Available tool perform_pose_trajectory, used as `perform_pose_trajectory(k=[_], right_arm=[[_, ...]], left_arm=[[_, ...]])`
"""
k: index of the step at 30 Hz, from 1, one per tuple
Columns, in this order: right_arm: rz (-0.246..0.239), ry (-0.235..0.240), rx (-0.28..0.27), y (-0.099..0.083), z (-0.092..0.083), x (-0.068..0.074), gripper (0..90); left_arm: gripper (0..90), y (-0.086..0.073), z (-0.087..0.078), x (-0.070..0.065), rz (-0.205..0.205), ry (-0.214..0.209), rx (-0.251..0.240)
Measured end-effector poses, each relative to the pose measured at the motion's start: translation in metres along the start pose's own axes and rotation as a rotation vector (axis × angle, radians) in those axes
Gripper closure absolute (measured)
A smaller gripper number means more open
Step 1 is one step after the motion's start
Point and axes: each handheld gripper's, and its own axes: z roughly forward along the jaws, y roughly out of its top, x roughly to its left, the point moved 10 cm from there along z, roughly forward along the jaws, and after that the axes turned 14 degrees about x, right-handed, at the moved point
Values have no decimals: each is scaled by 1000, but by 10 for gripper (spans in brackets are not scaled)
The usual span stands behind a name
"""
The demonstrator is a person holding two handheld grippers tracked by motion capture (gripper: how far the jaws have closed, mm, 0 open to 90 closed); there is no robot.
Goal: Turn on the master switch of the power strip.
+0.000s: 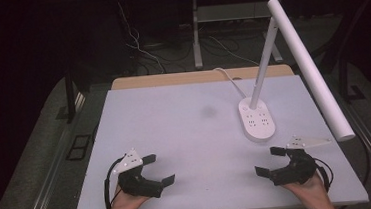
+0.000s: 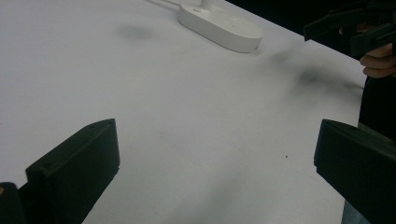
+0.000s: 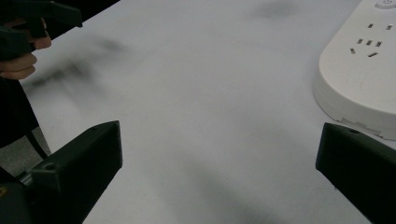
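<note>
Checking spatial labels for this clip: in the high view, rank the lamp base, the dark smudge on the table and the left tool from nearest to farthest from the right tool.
1. Lamp base, just ahead of the right tool, slightly to its left.
2. Dark smudge, mid-table, farther ahead and left.
3. Left tool, across the near edge at the left.

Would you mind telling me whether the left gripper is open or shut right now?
Open. The left gripper rests on the white table with its jaws spread wide and nothing between them; bare tabletop shows in the gap.
</note>
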Motion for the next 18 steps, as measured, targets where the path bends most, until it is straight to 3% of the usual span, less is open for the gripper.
perform_pose_trajectory(k=[18], right_arm=[[2, 0, 22, -2, 2, -1, 1]], left_arm=[[0, 0, -3, 0, -14, 4, -10]])
